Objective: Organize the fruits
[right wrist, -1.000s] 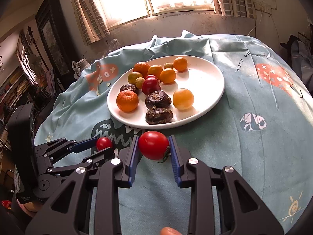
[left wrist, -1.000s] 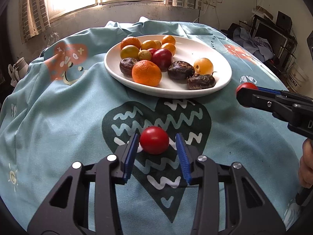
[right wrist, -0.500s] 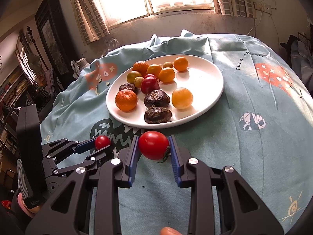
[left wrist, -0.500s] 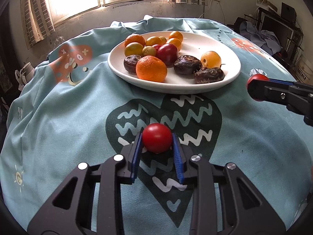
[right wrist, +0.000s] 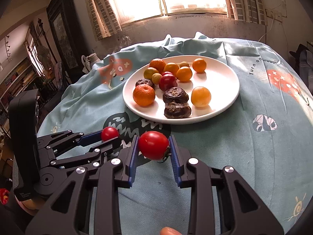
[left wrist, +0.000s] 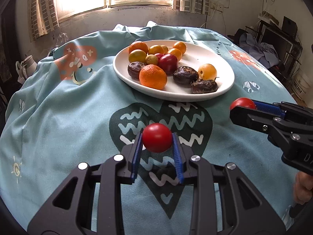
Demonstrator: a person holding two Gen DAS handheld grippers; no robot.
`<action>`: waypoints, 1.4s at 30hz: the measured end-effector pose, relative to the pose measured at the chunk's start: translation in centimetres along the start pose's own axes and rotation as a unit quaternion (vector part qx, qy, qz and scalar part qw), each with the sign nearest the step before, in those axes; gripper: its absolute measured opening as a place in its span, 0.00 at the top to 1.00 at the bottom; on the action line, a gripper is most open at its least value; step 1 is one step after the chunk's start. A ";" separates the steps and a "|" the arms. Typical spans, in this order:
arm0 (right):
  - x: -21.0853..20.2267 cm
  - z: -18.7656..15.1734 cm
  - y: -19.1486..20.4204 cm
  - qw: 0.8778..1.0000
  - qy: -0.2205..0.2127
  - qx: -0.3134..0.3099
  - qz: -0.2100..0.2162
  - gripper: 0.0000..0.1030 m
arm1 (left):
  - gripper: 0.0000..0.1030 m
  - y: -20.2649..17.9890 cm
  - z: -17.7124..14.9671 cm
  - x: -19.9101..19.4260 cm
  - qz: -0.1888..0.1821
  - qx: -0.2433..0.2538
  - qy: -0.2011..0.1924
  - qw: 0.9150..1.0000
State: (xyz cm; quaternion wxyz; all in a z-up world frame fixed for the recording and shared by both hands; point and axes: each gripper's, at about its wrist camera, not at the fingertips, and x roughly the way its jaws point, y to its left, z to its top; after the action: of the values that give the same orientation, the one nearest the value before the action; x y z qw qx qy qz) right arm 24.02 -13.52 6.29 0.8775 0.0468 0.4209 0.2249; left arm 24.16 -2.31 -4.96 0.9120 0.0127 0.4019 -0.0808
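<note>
tomatoes (left wrist: 157,137) (right wrist: 153,145) sit clamped in both down-tilted fingers (left wrist: 137,152).

The table is lying wholly hidden under the blue cloth (left wrist: 58,117). A small red fruit (left wrist: 158,55) on the white plate (left wrist: 225,72) is peeking out behind a bigger one. The person's hand (left wrist: 303,188) is running off the right edge.

Round desk under a pale teal printed cloth (left wrist: 58,117), rumpled at the far edge near the window. Print: dark heart with white zigzags (left wrist: 162,129), orange blotch motifs, small suns. Lying directly on the cloth: one white oval ceramic plate (left wrist: 225,74) loaded with fruit, beyond the heart.
</note>
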 end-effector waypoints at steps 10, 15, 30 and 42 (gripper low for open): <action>-3.6 5.9 -3.4 0.995 -0.097 0.028 0.002 0.70 | 0.71 1.1 7.7 -3.3 -0.032 0.001 -0.044 0.999; -0.8 9.3 -6.3 0.996 -0.086 0.035 -0.011 0.70 | 0.71 1.2 12.6 -0.3 -0.032 -0.004 -0.039 0.999; 8.9 10.5 -8.3 1.000 -0.016 0.016 -0.011 0.70 | 0.70 1.3 15.6 10.3 0.007 -0.006 0.013 1.000; 8.5 10.2 -7.7 1.000 -0.002 0.011 -0.006 0.26 | 0.12 1.7 15.2 7.0 0.046 -0.006 -0.034 0.998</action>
State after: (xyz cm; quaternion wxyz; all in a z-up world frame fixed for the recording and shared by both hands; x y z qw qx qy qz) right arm 39.15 -15.64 4.59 0.8792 0.0547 0.4218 0.2146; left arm 40.20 -2.95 0.06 0.9279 0.0226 0.3703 -0.0366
